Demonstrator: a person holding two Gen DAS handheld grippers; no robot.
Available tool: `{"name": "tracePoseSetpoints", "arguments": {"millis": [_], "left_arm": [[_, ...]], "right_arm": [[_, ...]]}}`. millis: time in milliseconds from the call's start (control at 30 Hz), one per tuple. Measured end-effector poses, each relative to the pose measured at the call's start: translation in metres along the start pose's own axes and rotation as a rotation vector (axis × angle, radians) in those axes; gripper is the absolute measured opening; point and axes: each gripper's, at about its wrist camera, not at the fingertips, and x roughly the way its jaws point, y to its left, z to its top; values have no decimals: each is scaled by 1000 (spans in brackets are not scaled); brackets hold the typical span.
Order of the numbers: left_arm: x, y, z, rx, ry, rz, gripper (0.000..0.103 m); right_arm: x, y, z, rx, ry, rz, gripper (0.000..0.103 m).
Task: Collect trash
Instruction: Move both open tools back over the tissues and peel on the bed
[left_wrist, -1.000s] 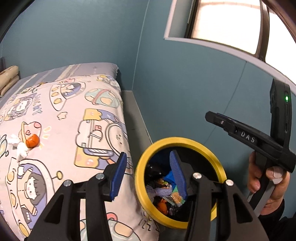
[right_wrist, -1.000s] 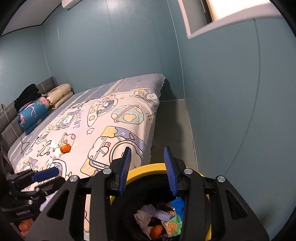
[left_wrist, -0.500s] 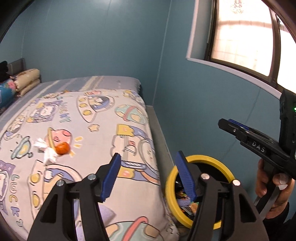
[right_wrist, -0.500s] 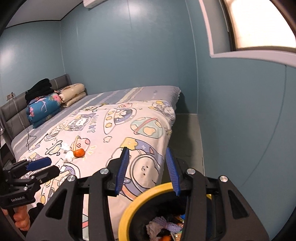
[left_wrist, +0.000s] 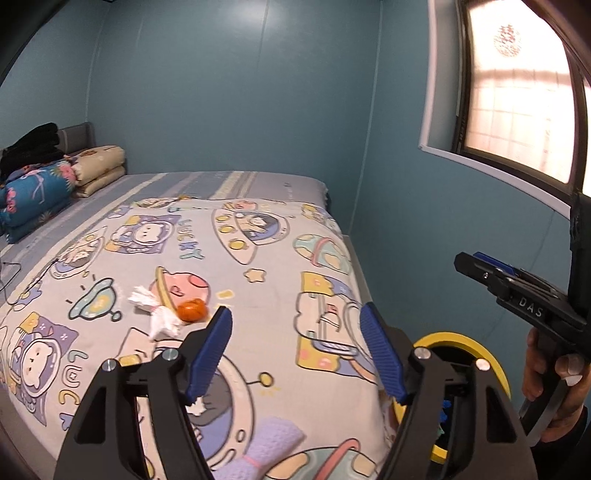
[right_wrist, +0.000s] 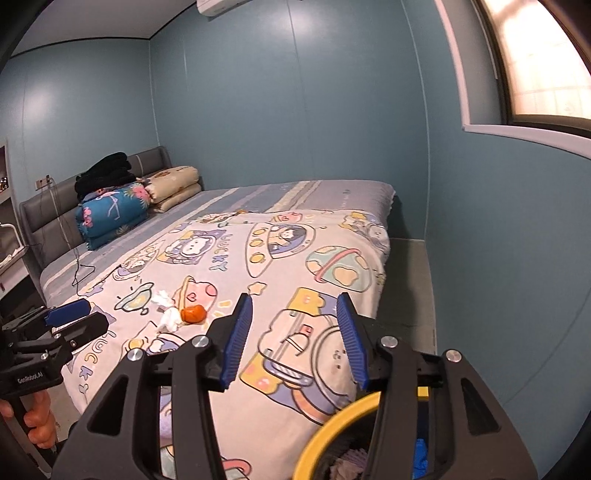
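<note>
The left gripper (left_wrist: 295, 350) hangs over the near edge of the bed, its blue-padded jaws spread wide with nothing between them. The right gripper (right_wrist: 293, 339) is likewise spread and empty, held over the near right corner of the cartoon-print quilt (right_wrist: 295, 266); in the left wrist view its side profile shows at the right, gripped by a hand (left_wrist: 554, 387).

The trash lies on the quilt, to the left of both grippers and farther up the bed: an orange peel (left_wrist: 191, 310) touching a crumpled white tissue (left_wrist: 162, 321), with a second bit of tissue (left_wrist: 142, 297) just beyond it. A small white scrap (left_wrist: 197, 408) sits nearer, partly hidden behind the left gripper's finger.

A yellow-rimmed trash bin (left_wrist: 458, 341) stands on the floor at the near right corner of the bed, between bed and blue wall (mixed scraps show inside it in the right wrist view (right_wrist: 328, 435)).

Folded bedding (right_wrist: 110, 214) is stacked at the far left by the grey headboard (right_wrist: 151, 158)
</note>
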Motion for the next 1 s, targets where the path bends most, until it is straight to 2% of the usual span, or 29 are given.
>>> {"name": "tracePoseSetpoints", "arguments": {"millis": [433, 1000], "left_arm": [[-10, 47, 4, -48, -23, 81, 69], [-3, 110, 4, -124, -11, 152, 74]], "right_arm": [[27, 52, 17, -60, -7, 86, 45], [76, 100, 27, -104, 35, 159, 49]]}}
